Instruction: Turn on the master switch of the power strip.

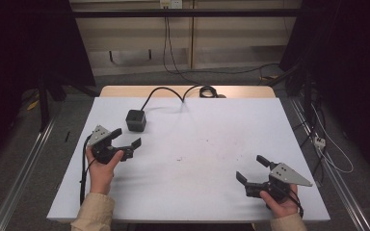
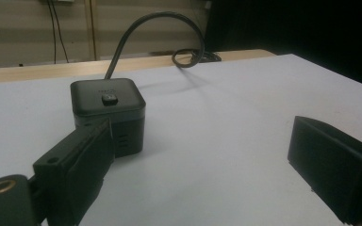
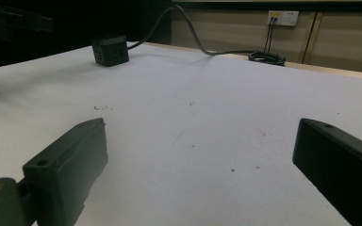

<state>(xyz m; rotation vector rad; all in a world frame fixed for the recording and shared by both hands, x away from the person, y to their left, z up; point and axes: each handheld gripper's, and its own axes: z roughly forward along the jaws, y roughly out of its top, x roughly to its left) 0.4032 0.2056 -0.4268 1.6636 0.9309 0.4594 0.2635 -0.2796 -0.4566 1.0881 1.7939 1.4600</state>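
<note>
The black cube power socket (image 1: 136, 120) is sitting on the white tabletop (image 1: 197, 159), near the far left corner. Its thick black cable (image 1: 166, 92) is looping away over the far edge and curling into a coil (image 1: 207, 90) on the wooden strip there. In the left gripper view the cube (image 2: 108, 113) is showing a small button on its top face, and in the right gripper view it (image 3: 110, 49) is sitting far off, with little holes on its side.

The left gripper (image 1: 125, 139) is hovering just beside the cube, on its near side, pointing toward it. Its two jaws are standing wide apart and are holding nothing. One jaw is close to the cube's near side, but I cannot tell if it is touching.

The right gripper (image 1: 250, 168) is waiting near the near right corner, well apart from the cube. Its jaws are spread wide too and are empty.

So I think the work is only starting. The cube is not being gripped or lifted yet. The left gripper looks like it is lining up to grab it. The reach, the squeeze and the move are all left to do.
</note>
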